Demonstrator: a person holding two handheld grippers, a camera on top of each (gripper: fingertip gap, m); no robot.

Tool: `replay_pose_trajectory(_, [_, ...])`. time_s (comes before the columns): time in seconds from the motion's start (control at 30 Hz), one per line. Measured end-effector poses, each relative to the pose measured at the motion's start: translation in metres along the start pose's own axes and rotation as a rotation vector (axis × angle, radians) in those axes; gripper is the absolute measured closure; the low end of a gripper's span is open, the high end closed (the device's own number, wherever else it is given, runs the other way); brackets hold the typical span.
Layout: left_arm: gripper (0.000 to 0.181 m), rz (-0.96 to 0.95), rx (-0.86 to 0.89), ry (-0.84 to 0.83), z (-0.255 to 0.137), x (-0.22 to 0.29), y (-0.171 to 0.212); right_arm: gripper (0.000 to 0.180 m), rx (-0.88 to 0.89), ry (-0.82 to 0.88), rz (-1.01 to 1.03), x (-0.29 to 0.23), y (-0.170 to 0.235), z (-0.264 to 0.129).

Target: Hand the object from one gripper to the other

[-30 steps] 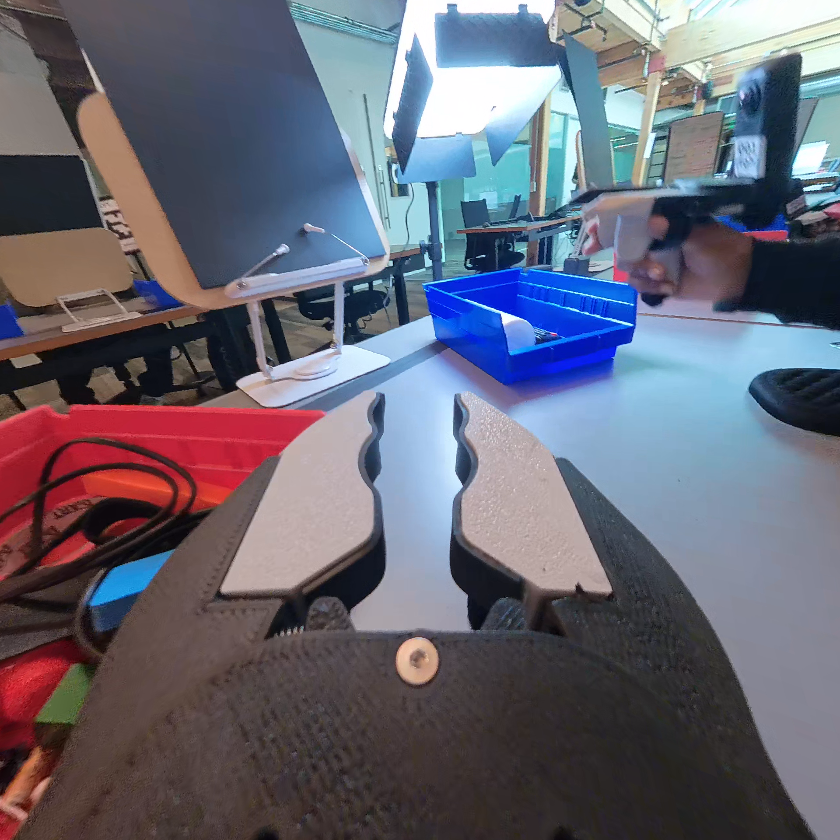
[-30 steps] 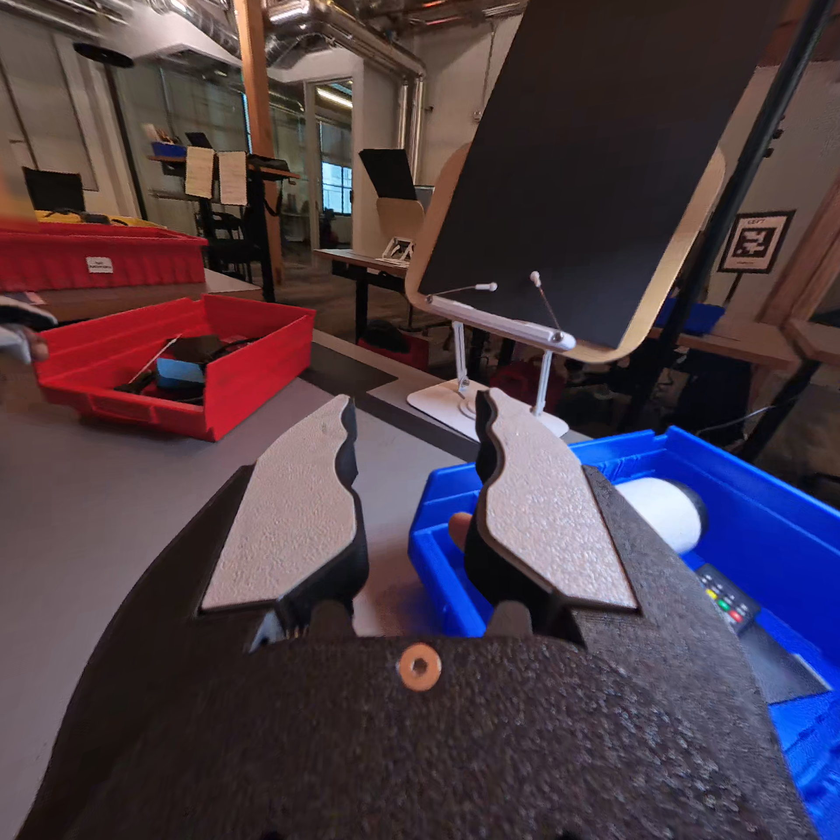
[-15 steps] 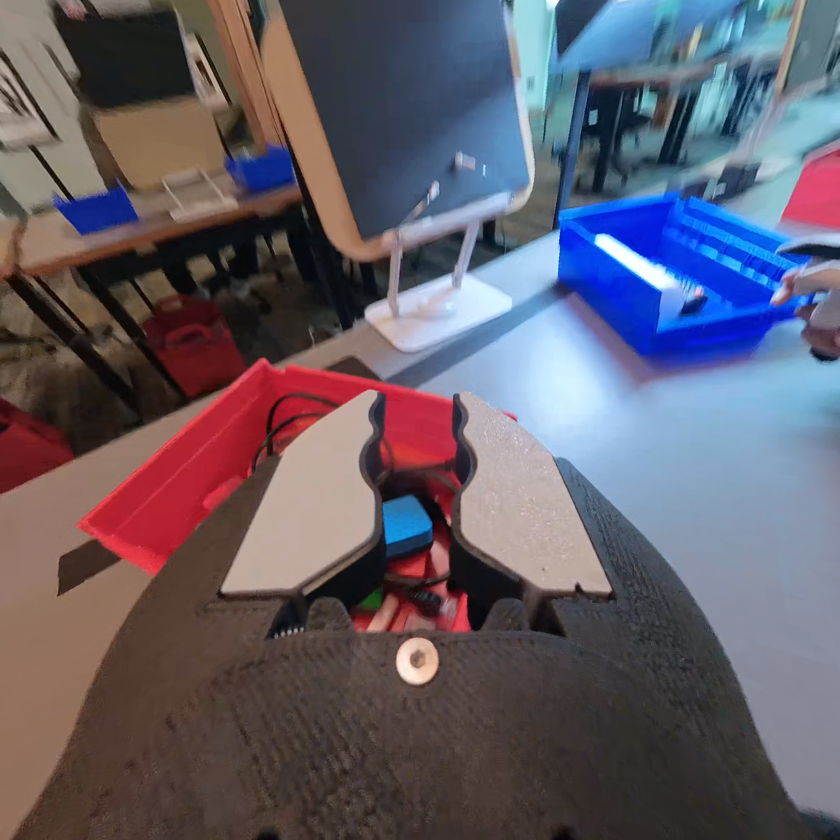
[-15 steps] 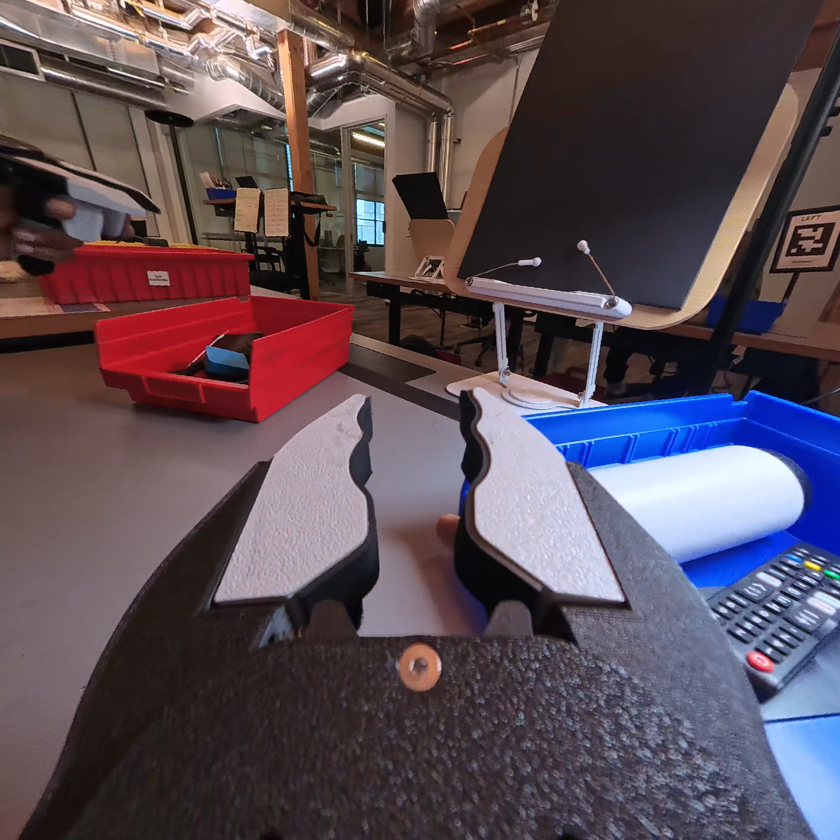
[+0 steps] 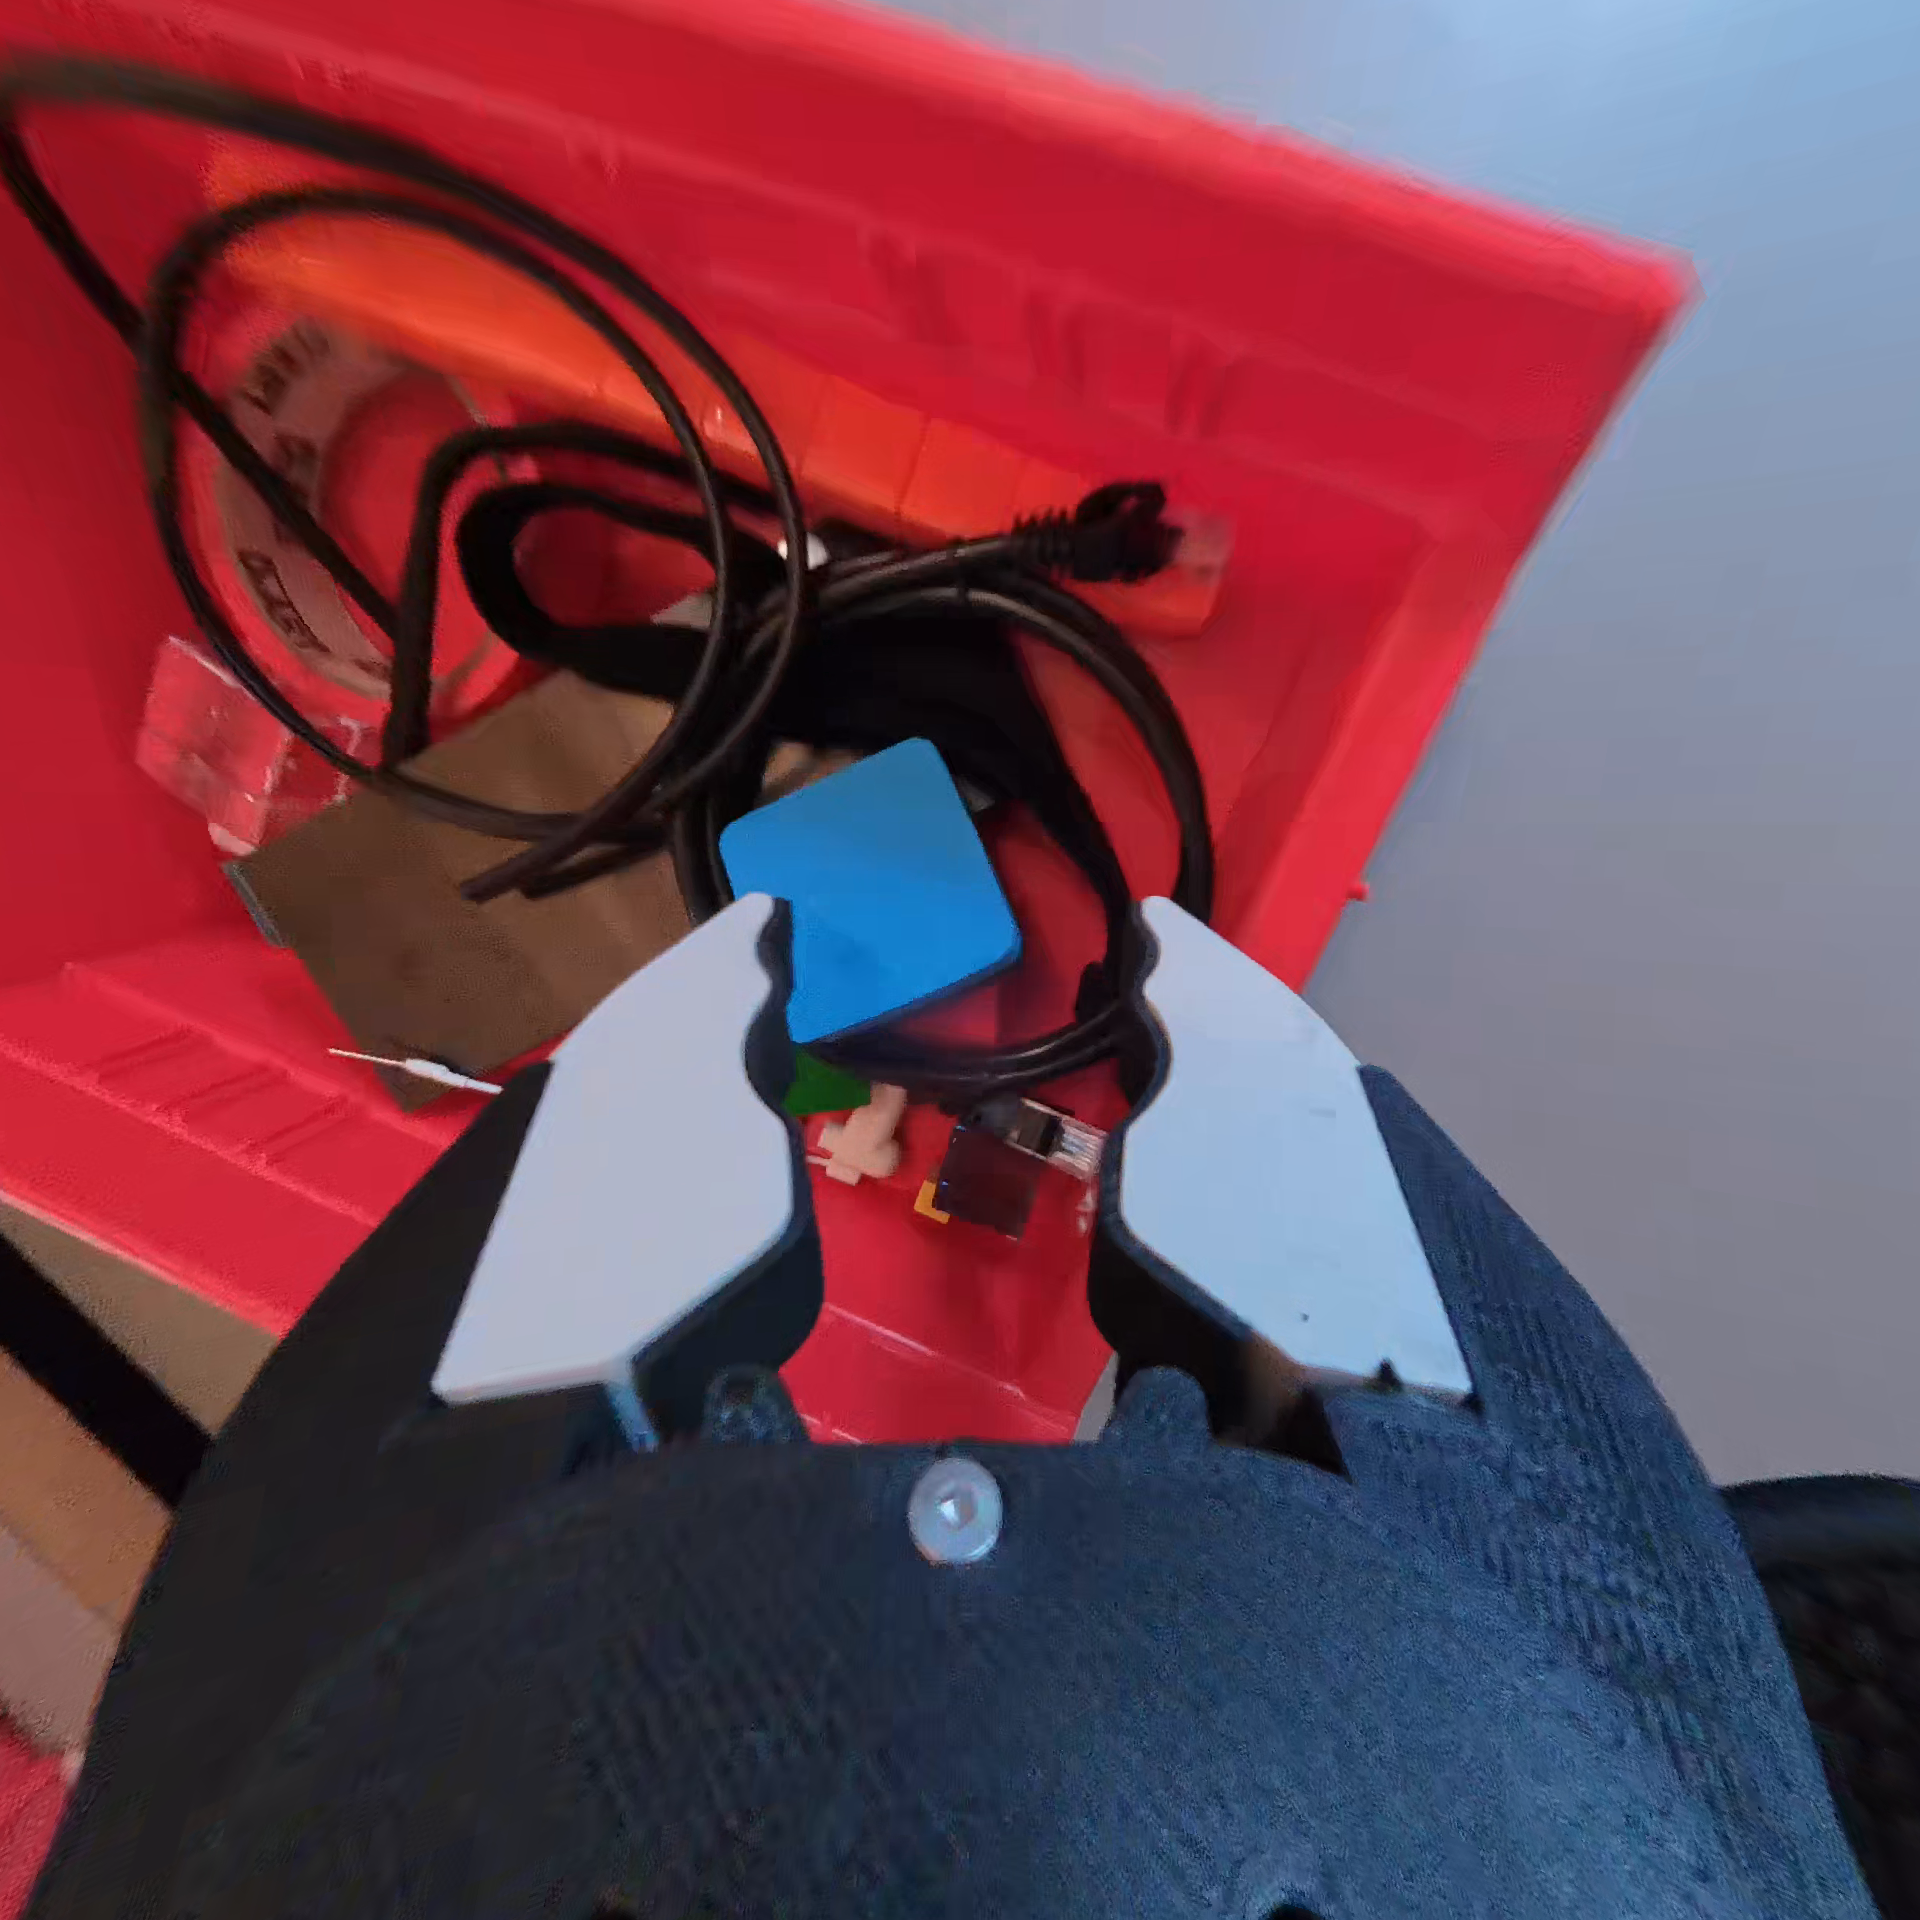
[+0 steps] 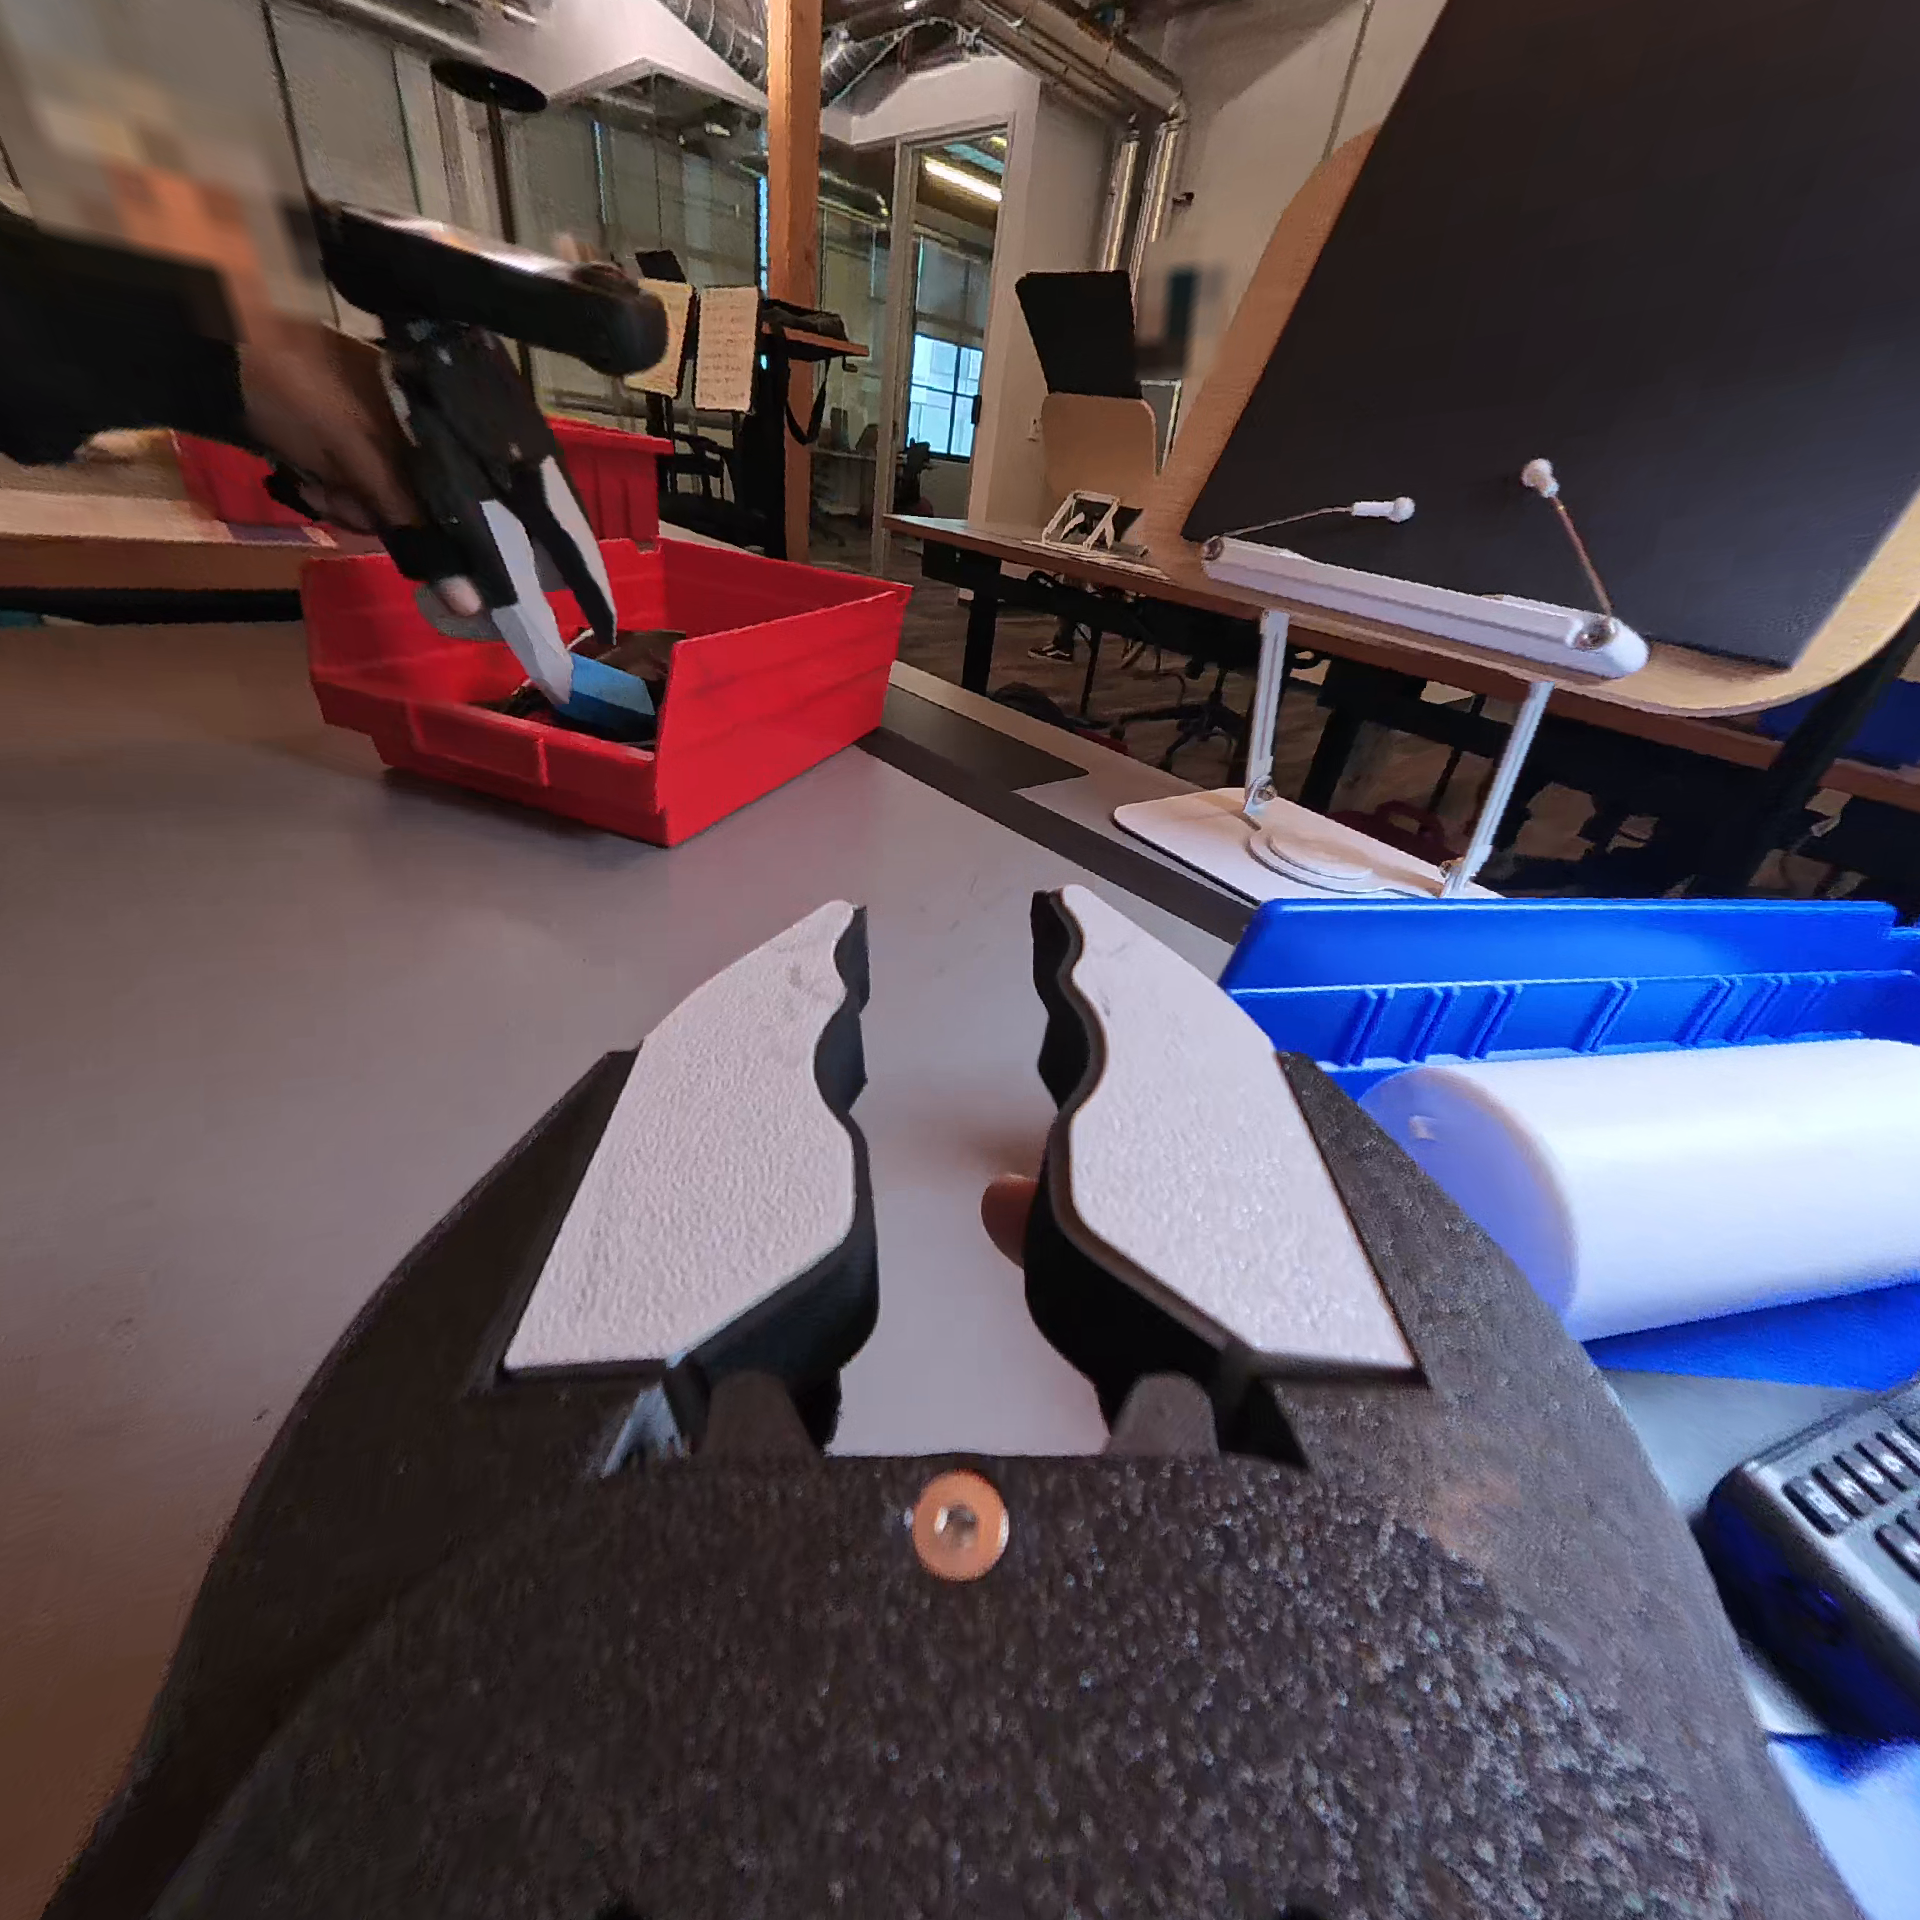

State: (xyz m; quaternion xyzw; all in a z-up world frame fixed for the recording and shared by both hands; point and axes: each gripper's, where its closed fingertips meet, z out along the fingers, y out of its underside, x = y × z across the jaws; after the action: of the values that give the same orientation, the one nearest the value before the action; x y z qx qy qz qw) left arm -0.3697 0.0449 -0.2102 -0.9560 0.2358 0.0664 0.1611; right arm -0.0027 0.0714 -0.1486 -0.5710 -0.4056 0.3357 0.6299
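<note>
Left gripper (image 5: 956,935), fingers spread wide, dips into red bin (image 5: 1143,312) w/ blue block (image 5: 868,883) lying among black cables (image 5: 623,582); right gripper (image 6: 948,956), part-open & empty, hovers over grey bench (image 6: 312,987) beside blue bin (image 6: 1558,987).

2 tongs (image 5: 956,925) (image 6: 948,914), 1 red bin (image 6: 758,675), 1 blue bin (image 6: 1558,977), 1 blue block (image 5: 868,888).

Left hand-held gripper (image 5: 951,914) now wider, over red bin (image 5: 1351,436).

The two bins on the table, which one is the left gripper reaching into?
The red bin, holding cables and a blue block. The left gripper points down into it, fingers open; the blue bin sits beside the right gripper.
</note>
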Motion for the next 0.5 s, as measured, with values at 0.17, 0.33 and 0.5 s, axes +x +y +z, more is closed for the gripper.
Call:
replay_pose_trajectory(0.17, [0.122,-0.075,-0.113,-0.028,0.02,-0.013,0.01,0.154,-0.048,-0.008,-0.074,-0.01,0.008,0.002])
replay_pose_trajectory(0.33, [0.141,-0.047,-0.062,-0.013,0.014,-0.018,0.007,0.157,-0.08,0.003,-0.094,-0.012,0.015,0.004])
replay_pose_trajectory(0.5, [0.149,-0.036,0.177,-0.125,-0.034,-0.029,-0.015,0.157,-0.113,0.011,-0.104,-0.014,0.02,0.004])
